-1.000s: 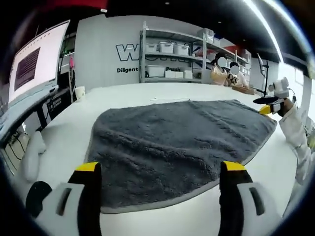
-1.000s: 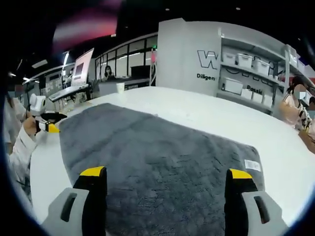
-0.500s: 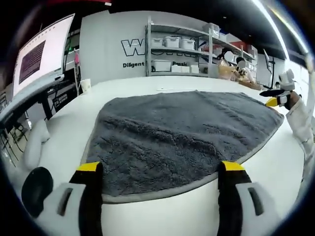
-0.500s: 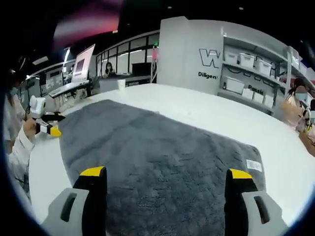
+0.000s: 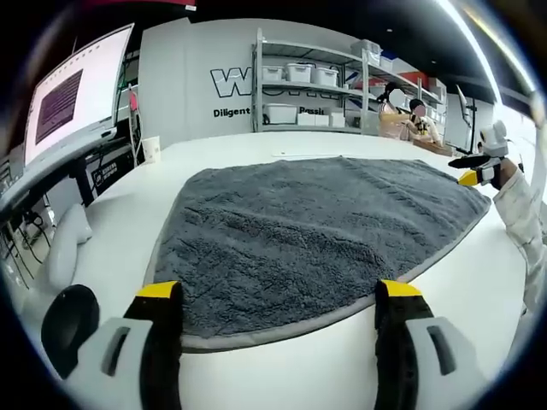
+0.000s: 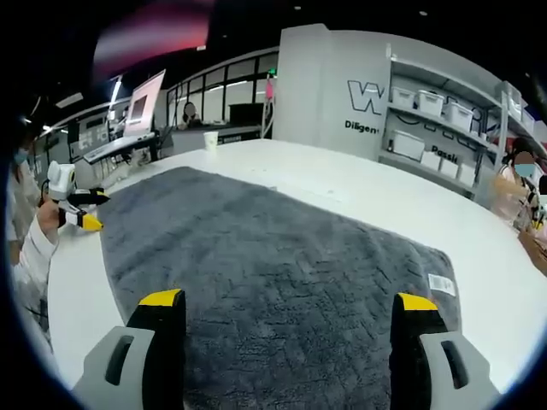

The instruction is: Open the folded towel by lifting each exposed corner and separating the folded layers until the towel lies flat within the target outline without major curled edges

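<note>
Grey towel (image 5: 316, 235) flat on white table (image 5: 256, 376)

A flat-spread grey terry towel (image 5: 316, 239) lies on a broad white table (image 5: 111, 231), with the left gripper (image 5: 278, 295) over its near hem and the right gripper (image 6: 291, 303) above its opposite side. A white paper cup (image 5: 151, 149) stands near the table's far left edge. Metal storage shelves (image 5: 308, 85) stand behind the table.
</note>
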